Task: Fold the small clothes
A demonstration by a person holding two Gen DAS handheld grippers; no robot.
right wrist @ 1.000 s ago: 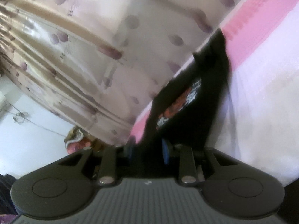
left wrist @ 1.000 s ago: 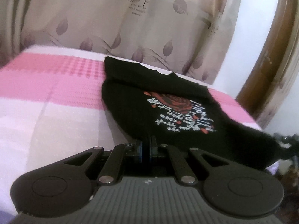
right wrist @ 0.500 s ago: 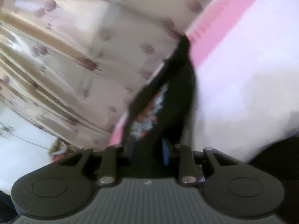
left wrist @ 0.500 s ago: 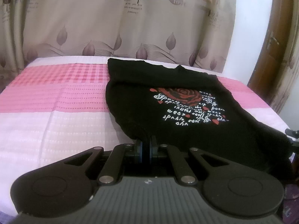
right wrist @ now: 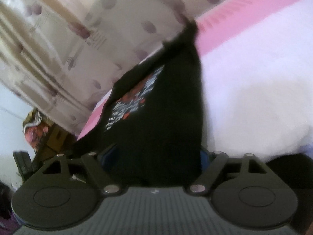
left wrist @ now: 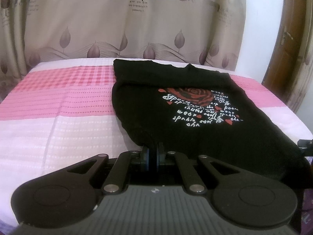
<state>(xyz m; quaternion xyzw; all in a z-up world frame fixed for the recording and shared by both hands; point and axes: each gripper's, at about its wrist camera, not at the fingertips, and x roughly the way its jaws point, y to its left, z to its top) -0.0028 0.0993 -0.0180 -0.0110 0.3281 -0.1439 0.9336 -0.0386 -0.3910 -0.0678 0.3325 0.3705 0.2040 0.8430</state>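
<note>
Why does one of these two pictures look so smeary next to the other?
Right wrist view: blurred as if by motion, shirt print and curtain smeared. Left wrist view: sharp, the shirt's lettering crisp, though the fisheye lens bends the door at the edge.

A bed with a pink-and-white banded cover stretches ahead of the left jaws. A black shirt with a rose print lies spread on it, running from those jaws forward and right; its near corner sits between them.
</note>
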